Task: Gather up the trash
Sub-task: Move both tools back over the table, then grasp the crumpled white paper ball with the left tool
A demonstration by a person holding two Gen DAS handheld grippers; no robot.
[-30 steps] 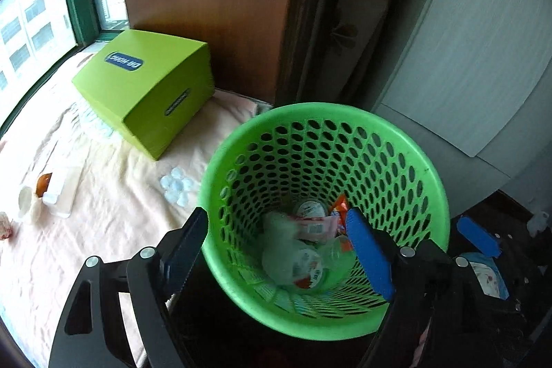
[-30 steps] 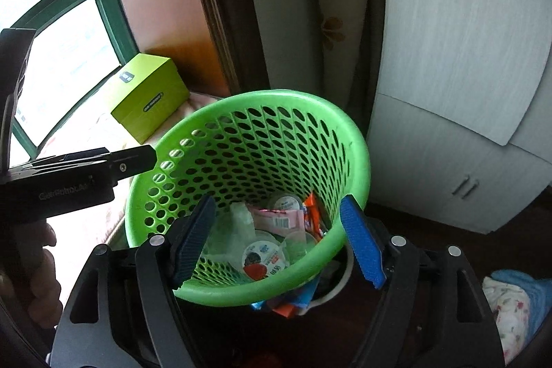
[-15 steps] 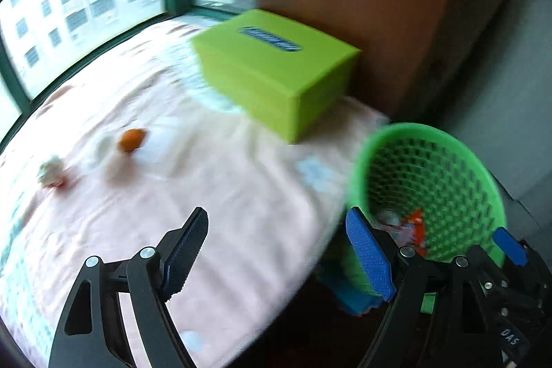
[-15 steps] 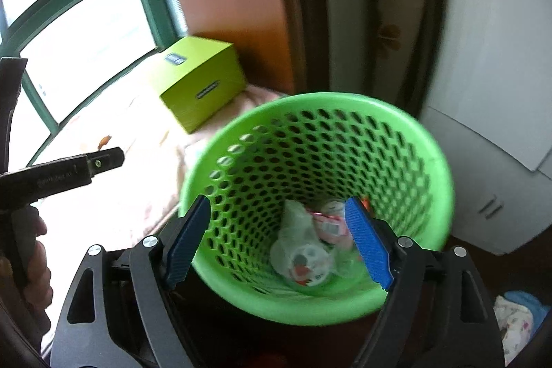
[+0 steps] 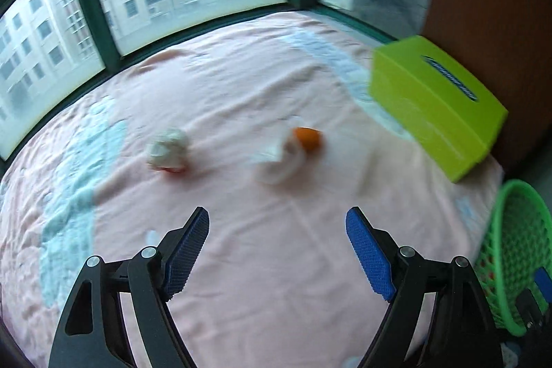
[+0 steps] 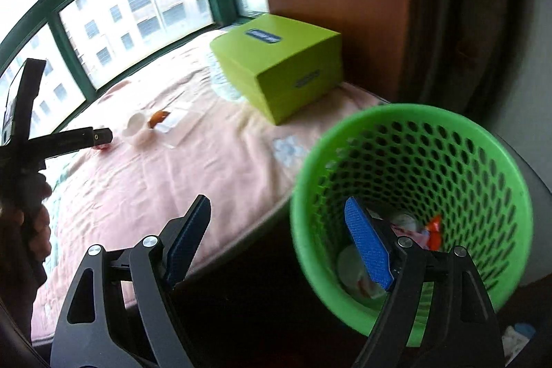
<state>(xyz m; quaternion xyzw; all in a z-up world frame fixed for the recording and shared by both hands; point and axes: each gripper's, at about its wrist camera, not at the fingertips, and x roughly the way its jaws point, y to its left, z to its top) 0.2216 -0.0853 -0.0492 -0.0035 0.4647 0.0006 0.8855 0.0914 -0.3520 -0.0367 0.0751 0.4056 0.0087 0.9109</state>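
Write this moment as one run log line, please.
left gripper: open, empty, over pink cloth | right gripper: open, empty | green basket: holds trash | crumpled wrapper: uncollected

Open pink sheet (image 5: 276, 264) ahead of left gripper (image 5: 277, 230), nothing between spread jaws. Farther on, crumpled wad (image 5: 167, 150) and orange-capped wrapper (image 5: 289, 150), a gap between. Green box (image 5: 434, 106) blocking far right; basket (image 6: 410, 206) at right edge.

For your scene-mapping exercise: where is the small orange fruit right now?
In the left wrist view the small orange fruit lies mid-frame on the pink bedsheet, against the white crumpled wrapper, left of the lime-green cardboard box.
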